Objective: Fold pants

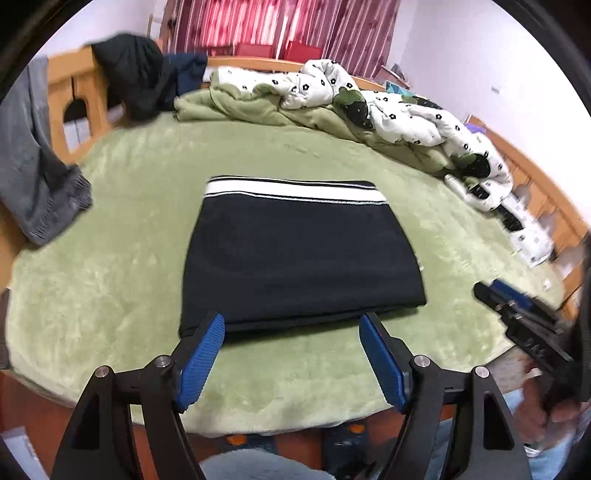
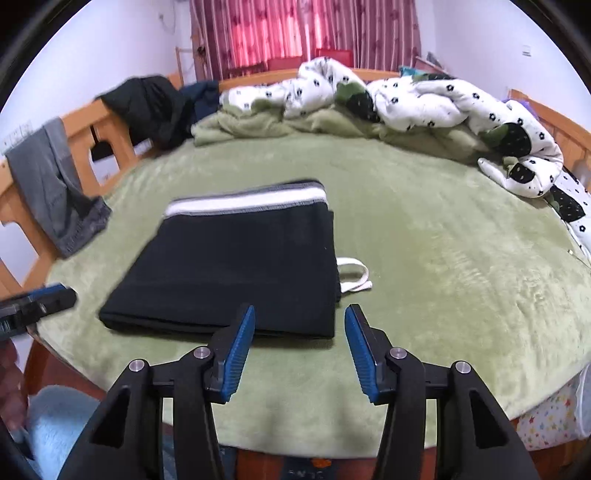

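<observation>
Knit black pants folded rectangular on plush green blanket; left tongs and right tongs gape empty.

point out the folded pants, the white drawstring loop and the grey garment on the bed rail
folded pants (image 1: 295,254), left wrist view, middle of the dark top layer
white drawstring loop (image 2: 360,277), right wrist view, the loop's far right curve
grey garment (image 2: 55,184), right wrist view, middle of the hanging cloth

We see a home bedroom: a wooden-framed bed, rumpled floral duvet at one o'clock, red curtains at twelve.
</observation>
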The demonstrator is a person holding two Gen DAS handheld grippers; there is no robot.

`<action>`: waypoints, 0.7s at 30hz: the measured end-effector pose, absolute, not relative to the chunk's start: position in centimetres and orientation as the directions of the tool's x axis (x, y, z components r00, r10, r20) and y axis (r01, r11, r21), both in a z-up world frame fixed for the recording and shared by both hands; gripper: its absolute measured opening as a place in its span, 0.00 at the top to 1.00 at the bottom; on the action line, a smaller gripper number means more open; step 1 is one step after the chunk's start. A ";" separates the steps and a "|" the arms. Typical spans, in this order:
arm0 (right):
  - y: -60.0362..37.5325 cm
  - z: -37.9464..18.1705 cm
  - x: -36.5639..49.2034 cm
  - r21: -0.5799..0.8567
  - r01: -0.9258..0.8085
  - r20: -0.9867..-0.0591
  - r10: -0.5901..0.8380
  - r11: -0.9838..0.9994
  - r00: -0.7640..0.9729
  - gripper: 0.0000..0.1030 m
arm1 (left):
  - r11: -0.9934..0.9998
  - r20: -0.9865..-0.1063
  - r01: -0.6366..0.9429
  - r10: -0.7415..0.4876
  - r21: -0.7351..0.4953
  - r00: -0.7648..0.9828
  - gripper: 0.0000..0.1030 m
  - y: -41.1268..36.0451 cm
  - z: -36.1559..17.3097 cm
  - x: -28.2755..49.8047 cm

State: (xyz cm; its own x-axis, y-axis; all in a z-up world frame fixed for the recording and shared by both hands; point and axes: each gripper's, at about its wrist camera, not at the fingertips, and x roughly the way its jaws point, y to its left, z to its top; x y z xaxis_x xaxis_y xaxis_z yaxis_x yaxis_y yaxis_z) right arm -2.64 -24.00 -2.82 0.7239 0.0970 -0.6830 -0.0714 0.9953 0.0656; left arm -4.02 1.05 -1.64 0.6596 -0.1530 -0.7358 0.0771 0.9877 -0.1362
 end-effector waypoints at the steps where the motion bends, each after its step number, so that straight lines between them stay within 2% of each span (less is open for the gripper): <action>1: -23.8 -2.6 -3.1 0.058 -0.070 -0.676 0.091 0.996 0.731 0.51 | 0.991 -0.739 0.077 -0.132 -0.109 0.660 0.28 0.8 -1.6 -4.4; 5: -22.4 -3.5 -4.5 -0.027 -0.028 -0.707 0.001 0.999 0.708 0.51 | 0.995 -0.676 0.025 -0.084 -0.097 0.732 0.28 1.7 -0.1 -6.6; 7: -22.0 -4.0 -5.1 -0.004 -0.032 -0.734 0.019 0.999 0.679 0.50 | 0.992 -0.680 0.051 -0.118 -0.118 0.724 0.28 1.3 -0.2 -7.3; 9: -21.6 -3.8 -5.7 -0.001 -0.037 -0.731 0.024 0.999 0.682 0.29 | 0.983 -0.697 0.075 -0.171 -0.166 0.696 0.28 1.2 -0.7 -7.5; 12: -21.0 -3.0 -6.8 -0.049 -0.041 -0.681 -0.003 0.998 0.733 0.17 | 0.981 -0.693 0.064 -0.176 -0.184 0.700 0.28 1.2 -0.9 -7.9; 21: -22.4 -2.7 -7.1 -0.007 -0.013 -0.690 0.004 1.000 0.724 0.16 | 0.978 -0.705 0.021 -0.166 -0.210 0.689 0.28 1.7 -1.4 -8.0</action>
State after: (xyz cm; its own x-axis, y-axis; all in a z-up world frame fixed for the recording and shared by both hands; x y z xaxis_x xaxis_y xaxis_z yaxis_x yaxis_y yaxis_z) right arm -7.10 -22.41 -2.71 0.7241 0.0040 -0.6897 -0.0125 0.9999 -0.0074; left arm -7.96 1.70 -1.41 0.6891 -0.1660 -0.7054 0.0208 0.9775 -0.2098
